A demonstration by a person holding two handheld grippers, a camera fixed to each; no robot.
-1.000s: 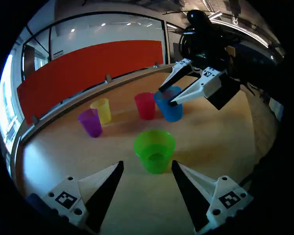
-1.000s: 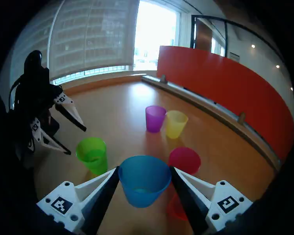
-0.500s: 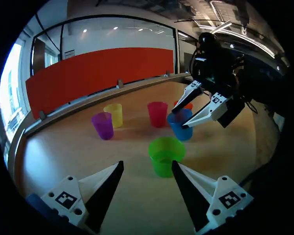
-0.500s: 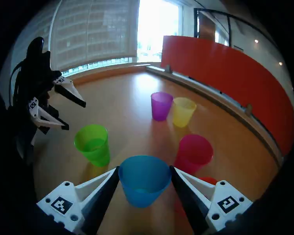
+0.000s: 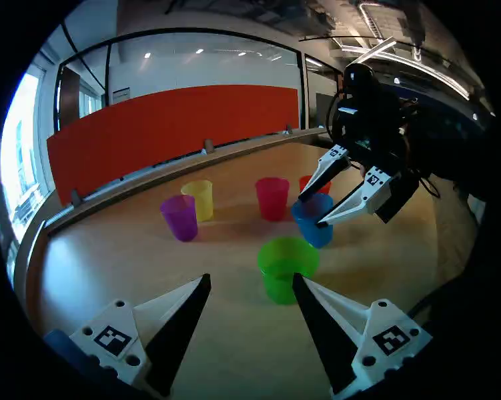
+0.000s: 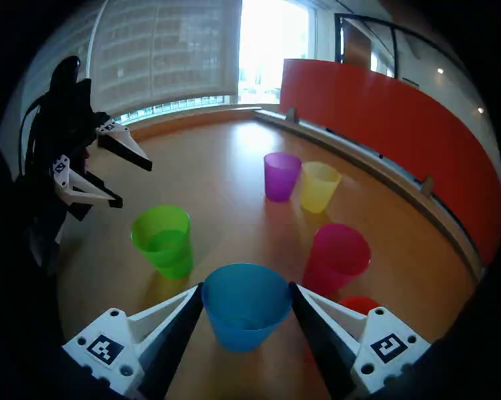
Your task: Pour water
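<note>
We hold the blue cup [image 6: 245,327] in the right tongs [image 6: 245,288]; left tongs [image 5: 250,277] wide, empty. Next, probably: tip into green cup [image 6: 162,240], 10 o'clock.

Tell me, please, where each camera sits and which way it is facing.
Left gripper view: rides on the left gripper, open above the table, facing the green cup and the red panel; its own fingers show, with the right gripper farther off.
Right gripper view: rides on the right gripper, facing the window; its fingers press the blue cup from both sides, and the left gripper shows at left.
Shared: the green cup, blue cup and table, from roughly opposite sides.
</note>
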